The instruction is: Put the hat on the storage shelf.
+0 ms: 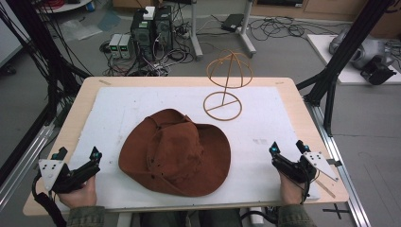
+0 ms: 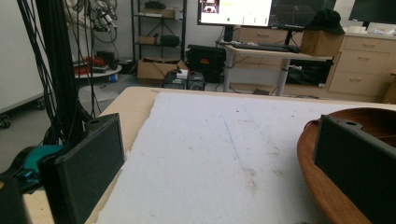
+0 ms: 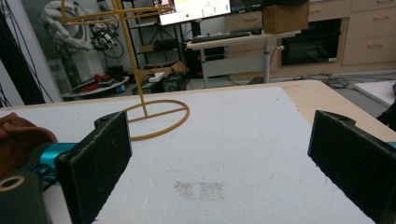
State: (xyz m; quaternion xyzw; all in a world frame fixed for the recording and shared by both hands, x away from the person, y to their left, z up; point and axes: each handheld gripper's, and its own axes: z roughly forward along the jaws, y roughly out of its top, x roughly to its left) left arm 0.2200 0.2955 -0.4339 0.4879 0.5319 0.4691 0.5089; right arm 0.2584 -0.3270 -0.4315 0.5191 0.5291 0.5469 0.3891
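Hat (image 1: pixel 176 153), brown and wide-brimmed, lies crown-up on the white foam pad (image 1: pixel 118 109) that covers most of the counter (image 1: pixel 288 87), toward the pad's near edge and about midway between the two hands. Its crown is dented and creased, and the brim curls up a little on the side away from the person.

Beyond the hat, toward the far right of the pad, stands the yellow wire hat stand (image 1: pixel 226 84): a round ring base flat on the pad, a thin upright post, and a domed cage of hoops on top. It stands well apart from the hat, touching nothing else.

To the left of the hat, the left gripper (image 1: pixel 78 156) is held low near the pad's near left corner, released, its jaws spread wide with nothing between them. In the left gripper view its right jaw stands in front of the hat's brim (image 2: pixel 313 154); whether it touches the brim cannot be told.

To the right of the hat, the right gripper (image 1: pixel 287 147) is held near the pad's near right edge, also released, jaws wide apart and empty. In the right gripper view bare pad lies between the jaws, the stand's ring base (image 3: pixel 156 119) sits ahead, and a bit of the hat (image 3: pixel 18 140) shows at the left edge.
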